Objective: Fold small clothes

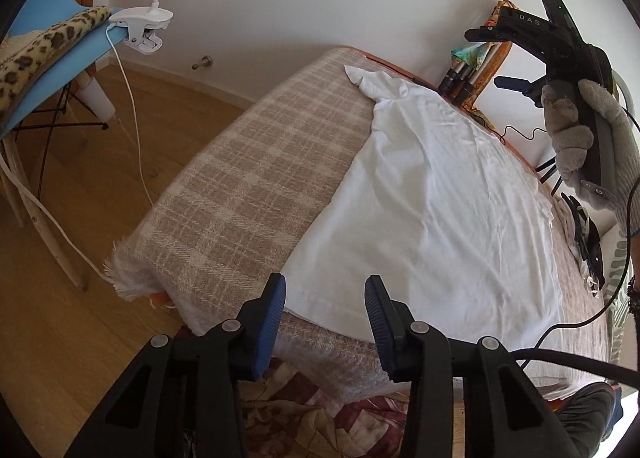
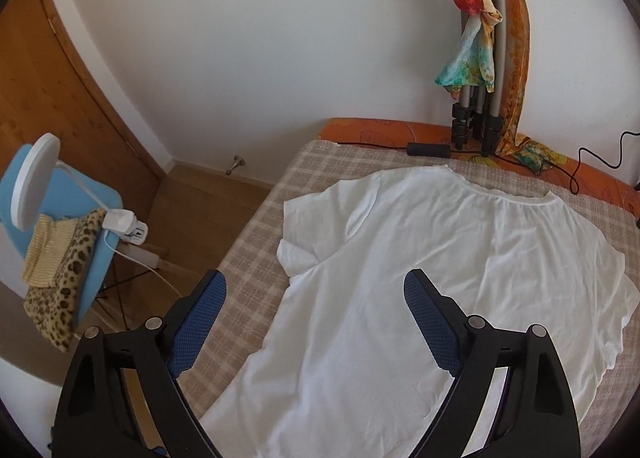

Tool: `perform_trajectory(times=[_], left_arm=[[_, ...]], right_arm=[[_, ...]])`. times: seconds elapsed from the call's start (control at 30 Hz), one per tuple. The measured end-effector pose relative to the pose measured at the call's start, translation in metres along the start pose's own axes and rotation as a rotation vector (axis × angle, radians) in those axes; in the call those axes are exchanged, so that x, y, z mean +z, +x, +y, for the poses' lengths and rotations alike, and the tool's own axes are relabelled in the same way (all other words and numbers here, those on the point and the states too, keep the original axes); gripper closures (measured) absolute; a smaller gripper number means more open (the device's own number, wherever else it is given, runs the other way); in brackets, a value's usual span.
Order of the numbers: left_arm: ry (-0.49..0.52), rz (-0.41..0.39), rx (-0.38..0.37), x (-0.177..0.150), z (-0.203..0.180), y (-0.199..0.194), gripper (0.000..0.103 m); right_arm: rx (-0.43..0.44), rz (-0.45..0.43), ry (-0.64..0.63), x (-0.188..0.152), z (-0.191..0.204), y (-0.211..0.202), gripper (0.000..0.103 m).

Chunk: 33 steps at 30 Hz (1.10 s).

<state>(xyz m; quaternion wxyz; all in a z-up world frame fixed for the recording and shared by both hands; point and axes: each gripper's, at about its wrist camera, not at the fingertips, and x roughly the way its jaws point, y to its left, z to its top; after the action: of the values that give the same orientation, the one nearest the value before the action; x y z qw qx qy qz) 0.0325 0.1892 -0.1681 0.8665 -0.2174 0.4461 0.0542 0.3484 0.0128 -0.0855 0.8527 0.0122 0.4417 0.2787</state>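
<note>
A white T-shirt (image 1: 432,185) (image 2: 440,278) lies spread flat on a beige plaid blanket (image 1: 248,193) (image 2: 256,250) that covers a bed. My left gripper (image 1: 326,286) hovers low at the shirt's near hem corner. Its blue pads stand apart with the hem edge between them and do not press on the cloth. My right gripper (image 2: 316,278) is wide open above the shirt's left side, below the sleeve (image 2: 296,242), with nothing in it. The left wrist view shows that right gripper (image 1: 496,57) up at the far right in a gloved hand (image 1: 576,137).
A blue chair (image 1: 60,69) (image 2: 88,217) with leopard-print cloth and a clipped white lamp (image 1: 140,25) stands on the wooden floor to the left. A tripod (image 2: 480,105) draped with scarves leans on the wall behind the bed. Cables and a small clothes pile (image 1: 580,234) lie at the right.
</note>
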Motion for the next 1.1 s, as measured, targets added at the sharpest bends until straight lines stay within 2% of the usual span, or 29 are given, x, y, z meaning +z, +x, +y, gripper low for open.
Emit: perform_trajectory(times=[0.13,0.2,0.23,0.43,0.6,0.67,0.73,0.77,0.83,0.93,0.97,1.07,1.1], left_arm=[[-0.016,0.022,0.000,0.001,0.003,0.010,0.062],[-0.015,0.031,0.000,0.002,0.002,0.015,0.062],[-0.013,0.036,-0.001,0.002,0.001,0.017,0.062],[-0.040,0.073,-0.027,0.001,0.007,0.032,0.068],[-0.039,0.061,-0.037,0.001,0.007,0.034,0.070],[-0.046,0.057,-0.054,0.002,0.007,0.035,0.075],[-0.064,0.073,-0.085,0.002,0.008,0.038,0.085],[-0.072,0.081,-0.101,0.002,0.008,0.040,0.085],[-0.062,0.075,-0.094,0.002,0.006,0.039,0.090],[-0.075,0.066,-0.098,0.002,0.009,0.036,0.095],[-0.086,0.057,-0.096,0.002,0.011,0.035,0.095],[-0.095,0.004,-0.049,0.006,0.016,0.026,0.090],[-0.098,-0.006,-0.043,0.007,0.018,0.024,0.077]], right_arm=[[-0.002,0.056,-0.033,0.015,0.012,0.041,0.014],[-0.002,0.086,-0.037,0.021,0.017,0.062,0.023],[-0.003,0.102,-0.036,0.024,0.019,0.073,0.024],[-0.023,0.156,-0.048,0.039,0.035,0.131,0.024],[-0.033,0.206,-0.050,0.043,0.050,0.174,0.024],[-0.041,0.224,-0.060,0.041,0.055,0.187,0.024],[-0.070,0.242,-0.099,0.039,0.063,0.199,0.024],[-0.091,0.248,-0.123,0.038,0.066,0.202,0.024],[-0.133,0.261,-0.162,0.038,0.068,0.210,0.024],[-0.177,0.282,-0.176,0.039,0.063,0.215,0.033],[-0.190,0.283,-0.177,0.041,0.060,0.217,0.038],[-0.197,0.281,-0.184,0.045,0.056,0.217,0.039],[-0.205,0.283,-0.195,0.045,0.057,0.218,0.039]])
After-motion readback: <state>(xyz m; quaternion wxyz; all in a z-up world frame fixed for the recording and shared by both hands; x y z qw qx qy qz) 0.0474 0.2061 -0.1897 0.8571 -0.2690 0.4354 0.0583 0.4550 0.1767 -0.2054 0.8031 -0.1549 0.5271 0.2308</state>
